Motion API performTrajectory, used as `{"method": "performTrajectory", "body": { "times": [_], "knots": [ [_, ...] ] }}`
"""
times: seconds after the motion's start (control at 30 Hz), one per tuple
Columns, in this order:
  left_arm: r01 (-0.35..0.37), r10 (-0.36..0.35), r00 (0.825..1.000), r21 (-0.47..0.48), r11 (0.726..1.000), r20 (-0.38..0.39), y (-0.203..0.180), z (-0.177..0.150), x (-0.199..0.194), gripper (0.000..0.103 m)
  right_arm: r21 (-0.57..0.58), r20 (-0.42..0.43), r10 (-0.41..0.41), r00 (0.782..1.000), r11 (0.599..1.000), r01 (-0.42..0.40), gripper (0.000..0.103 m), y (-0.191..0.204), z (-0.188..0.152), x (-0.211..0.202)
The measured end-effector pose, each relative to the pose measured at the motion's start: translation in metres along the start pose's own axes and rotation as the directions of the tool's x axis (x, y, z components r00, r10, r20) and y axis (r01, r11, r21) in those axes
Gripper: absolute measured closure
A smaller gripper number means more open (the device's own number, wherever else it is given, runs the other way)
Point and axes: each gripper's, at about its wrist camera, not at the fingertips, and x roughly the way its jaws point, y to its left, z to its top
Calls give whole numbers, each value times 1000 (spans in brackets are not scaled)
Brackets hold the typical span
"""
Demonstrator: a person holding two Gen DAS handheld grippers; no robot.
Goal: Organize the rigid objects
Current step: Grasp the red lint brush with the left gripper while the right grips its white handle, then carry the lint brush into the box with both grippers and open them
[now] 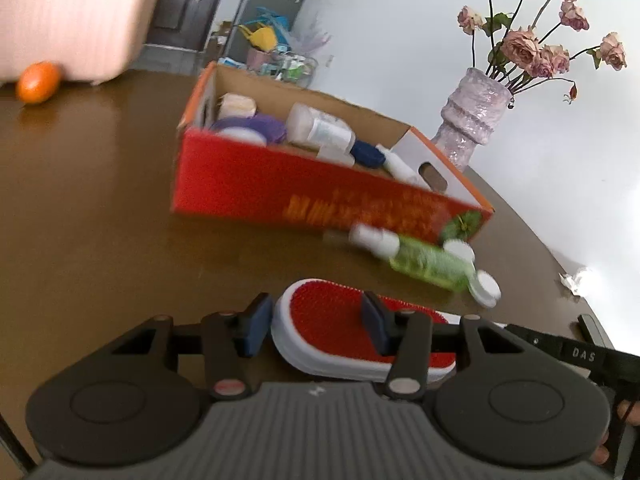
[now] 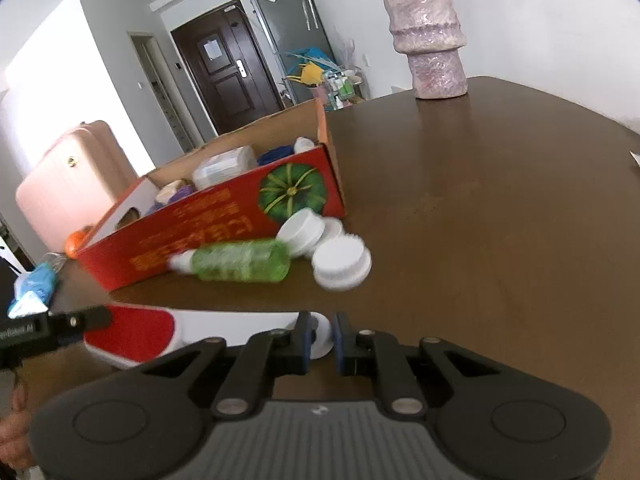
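A red-and-white lint brush (image 1: 332,336) lies across both grippers. My left gripper (image 1: 316,328) straddles its red head, the pads wide apart, one on each side of the head. My right gripper (image 2: 322,340) is shut on the brush's white handle end (image 2: 320,334); the brush body also shows in the right wrist view (image 2: 160,330). A red cardboard box (image 1: 304,184) holds several bottles and jars. A green bottle (image 1: 428,262) and white caps (image 2: 340,260) lie in front of the box.
A purple vase (image 1: 472,116) with dried roses stands at the table's back edge. An orange (image 1: 38,82) sits beside a pink case (image 1: 72,16). A blue-white packet (image 2: 34,288) lies at the left. The brown table (image 2: 500,220) extends right of the box.
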Motion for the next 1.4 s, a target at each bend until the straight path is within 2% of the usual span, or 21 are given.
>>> {"method": "performTrajectory", "body": {
  "times": [0.17,0.3,0.63,0.9,1.13,1.27,1.4],
  "knots": [
    [-7,7,1000,-12,1000,-4,-6,-43,-48,55,46,27,26,999,999,-28,91,0,-33,-39],
    [-3,3,1000,-22,1000,-9,-9,-71,-81,55,29,37,28,999,999,-29,91,5,-55,-70],
    [-16,16,999,-7,1000,44,-21,-102,-139,55,-31,78,23,997,999,-21,91,25,-93,-126],
    [-1,0,997,10,1000,78,-27,-103,-158,56,-40,122,35,992,999,-31,91,30,-95,-150],
    [16,-16,997,-2,1000,75,-23,-92,-152,56,-33,140,35,989,999,-31,91,32,-86,-150],
    [38,-37,995,-6,999,98,-20,-71,-148,56,-43,160,39,986,999,-33,91,36,-69,-142],
    [39,-43,988,31,999,150,-20,-32,-139,56,-38,181,67,981,997,-61,91,39,-39,-127]
  ]
}}
